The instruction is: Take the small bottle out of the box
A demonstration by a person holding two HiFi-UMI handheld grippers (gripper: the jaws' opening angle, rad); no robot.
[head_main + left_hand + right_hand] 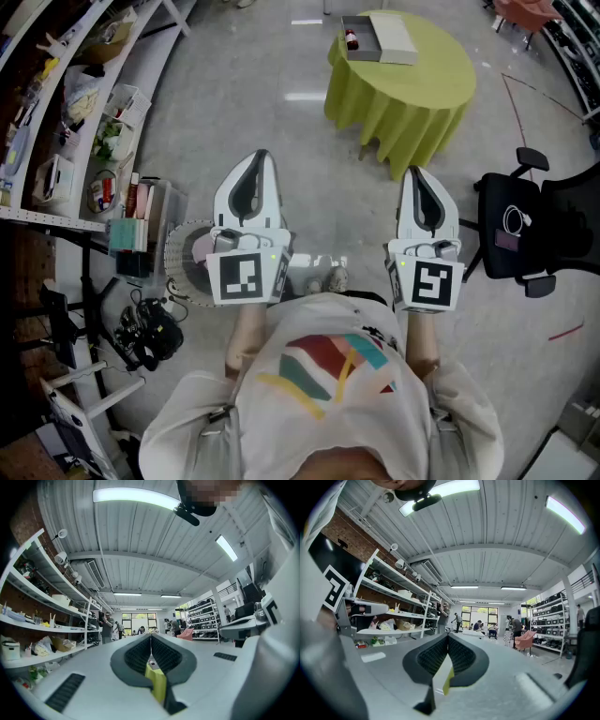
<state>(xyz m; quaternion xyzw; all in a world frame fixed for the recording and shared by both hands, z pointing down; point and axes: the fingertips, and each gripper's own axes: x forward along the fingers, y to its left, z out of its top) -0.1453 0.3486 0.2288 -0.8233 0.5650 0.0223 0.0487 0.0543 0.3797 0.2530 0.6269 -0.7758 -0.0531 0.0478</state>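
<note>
On far worktop (pixel 422 89): box (pixel 367 30) with small bottle (pixel 352 39). Left gripper (pixel 262 155), right gripper (pixel 415 172): jaws closed, empty; unopened, may topple bottle.

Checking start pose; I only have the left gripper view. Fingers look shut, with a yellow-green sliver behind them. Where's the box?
Observer: Head view shows the box on a round table with a yellow-green cloth, across the floor from the person.
Operator: Bottle inside?
Observer: Yes, a small bottle sits in the box's open half.
Operator: Right gripper?
Observer: The right gripper is shut and empty, level with the left gripper. Both are well short of the table.
</note>
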